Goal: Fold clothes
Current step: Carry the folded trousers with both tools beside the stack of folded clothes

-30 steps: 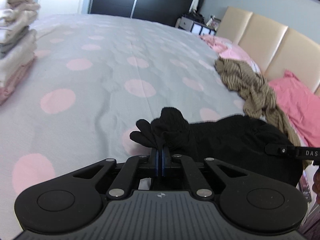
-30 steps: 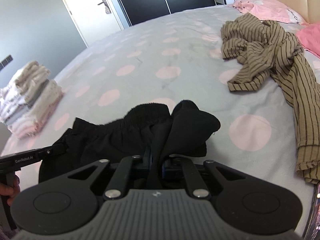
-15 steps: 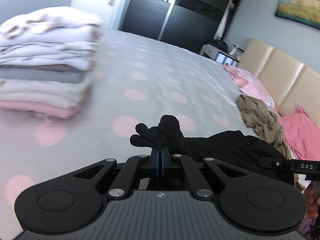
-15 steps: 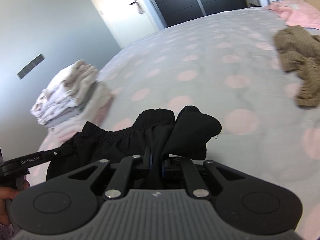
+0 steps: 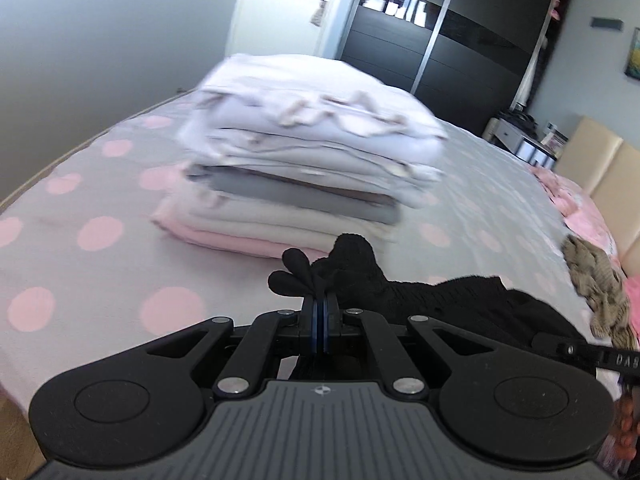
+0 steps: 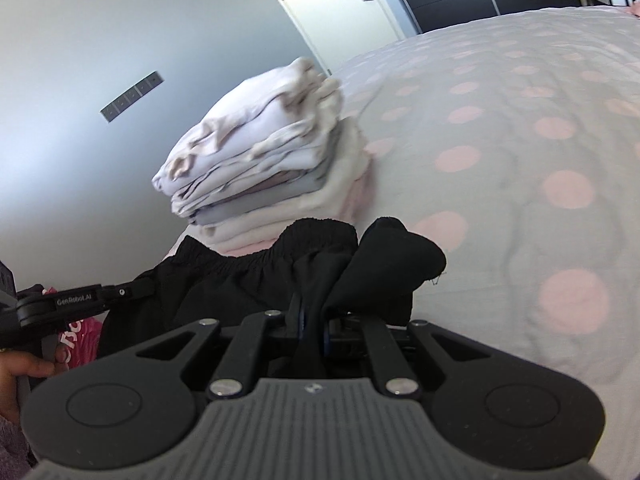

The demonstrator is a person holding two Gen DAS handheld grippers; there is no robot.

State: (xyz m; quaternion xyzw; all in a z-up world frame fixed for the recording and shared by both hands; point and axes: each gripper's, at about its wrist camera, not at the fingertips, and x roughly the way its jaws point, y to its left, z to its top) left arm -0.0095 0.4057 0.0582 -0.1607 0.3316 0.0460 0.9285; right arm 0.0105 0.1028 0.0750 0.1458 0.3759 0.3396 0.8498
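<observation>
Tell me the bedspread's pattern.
Grey bedspread with pink polka dots, clearest in the right wrist view.

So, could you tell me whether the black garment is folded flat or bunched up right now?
Bunched: the black garment hangs crumpled between both claws, short of the stack.

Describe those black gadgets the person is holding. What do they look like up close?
Each is matte black: a ribbed grey plate at the back, two round lobes, and linked bars with silver rivets leading to slim blue-edged fingers. The left gripper shows white "GenRobot.AI" lettering in the right wrist view; the right gripper shows "DAS". A fuzzy mauve sleeve shows.
</observation>
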